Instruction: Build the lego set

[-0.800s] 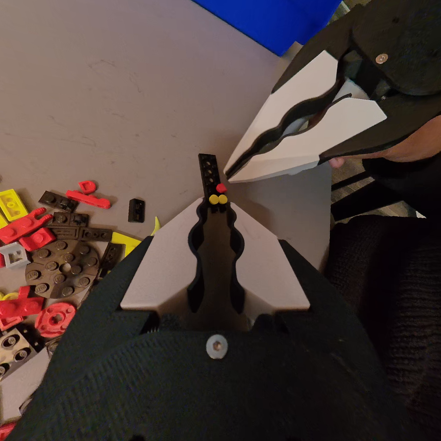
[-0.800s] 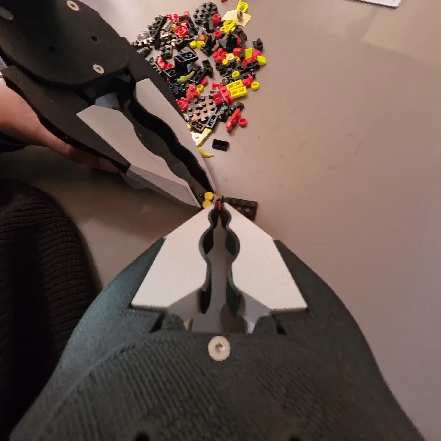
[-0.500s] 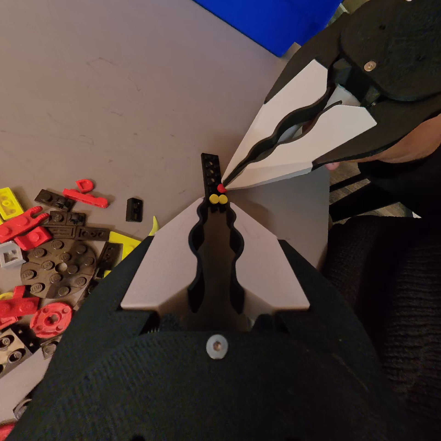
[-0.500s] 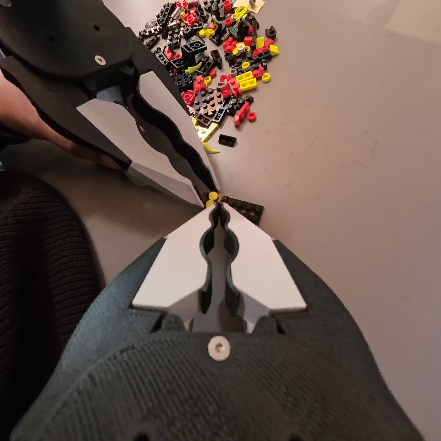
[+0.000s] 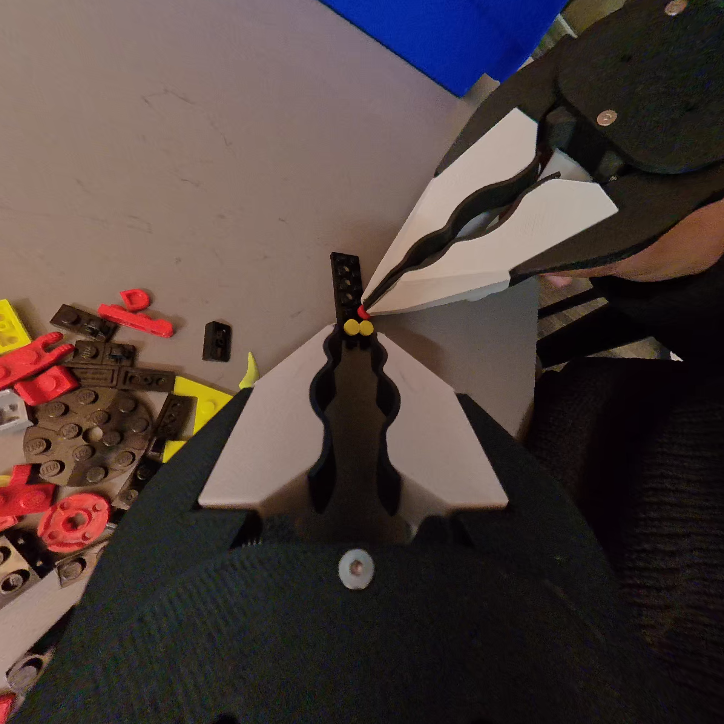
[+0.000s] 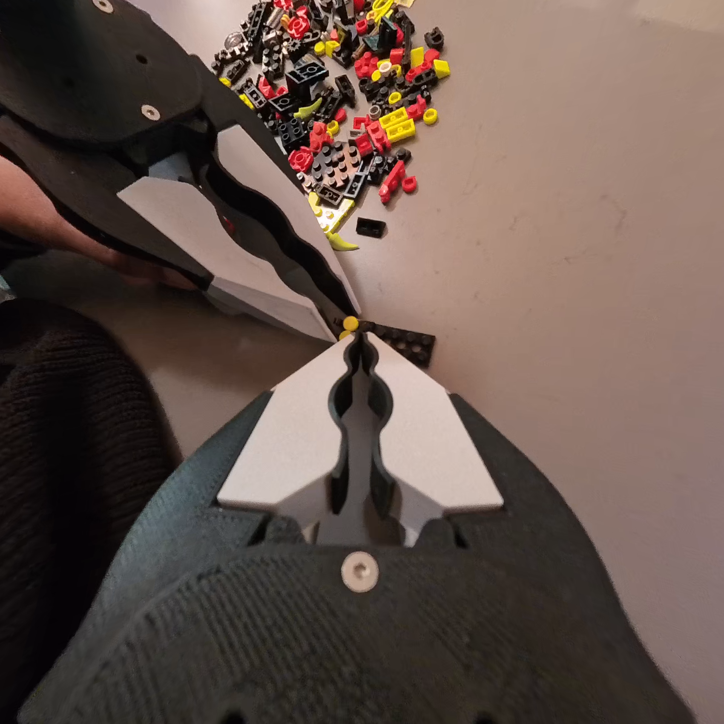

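Black plate (image 5: 346, 284) carried two yellow round studs (image 5: 358, 327) and one small red piece (image 5: 363, 312). Both grippers had white fingers (image 5: 274, 431) with black bodies. Loose pile (image 6: 344, 102) was red, yellow and black on a grey-beige table (image 5: 176, 137). Blue sheet (image 5: 438, 35) lay at the far edge.

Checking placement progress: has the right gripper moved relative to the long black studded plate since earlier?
Yes. The right gripper closed in toward the long black studded plate, its tips now there with the small red piece.

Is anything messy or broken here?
Nothing looks broken. The loose bricks lie in a jumbled heap on the table, unsorted, and one small black brick sits apart from the heap.
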`<action>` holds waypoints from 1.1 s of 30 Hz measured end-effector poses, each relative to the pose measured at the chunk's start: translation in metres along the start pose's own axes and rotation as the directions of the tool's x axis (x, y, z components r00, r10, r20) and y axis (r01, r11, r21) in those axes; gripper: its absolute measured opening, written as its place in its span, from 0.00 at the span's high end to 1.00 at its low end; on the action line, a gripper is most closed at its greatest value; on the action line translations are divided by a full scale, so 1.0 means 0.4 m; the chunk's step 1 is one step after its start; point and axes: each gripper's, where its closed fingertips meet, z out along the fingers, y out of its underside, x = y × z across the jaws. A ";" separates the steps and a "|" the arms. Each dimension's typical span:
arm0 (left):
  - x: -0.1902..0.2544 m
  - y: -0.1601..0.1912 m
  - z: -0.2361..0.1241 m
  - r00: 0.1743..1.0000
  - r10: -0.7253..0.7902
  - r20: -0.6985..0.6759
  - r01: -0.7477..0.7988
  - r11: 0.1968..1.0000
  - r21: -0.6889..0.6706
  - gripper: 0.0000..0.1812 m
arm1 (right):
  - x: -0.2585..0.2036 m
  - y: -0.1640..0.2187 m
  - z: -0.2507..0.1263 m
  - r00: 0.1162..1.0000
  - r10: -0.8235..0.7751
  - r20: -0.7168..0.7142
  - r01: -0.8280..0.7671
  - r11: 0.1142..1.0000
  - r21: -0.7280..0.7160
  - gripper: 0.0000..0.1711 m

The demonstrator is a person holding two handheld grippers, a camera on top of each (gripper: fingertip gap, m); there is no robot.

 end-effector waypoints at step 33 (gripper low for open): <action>-0.002 -0.002 0.000 0.999 -0.034 0.022 0.033 0.999 0.018 0.93 | -0.005 0.003 -0.012 0.996 -0.072 0.054 0.071 0.997 0.017 0.94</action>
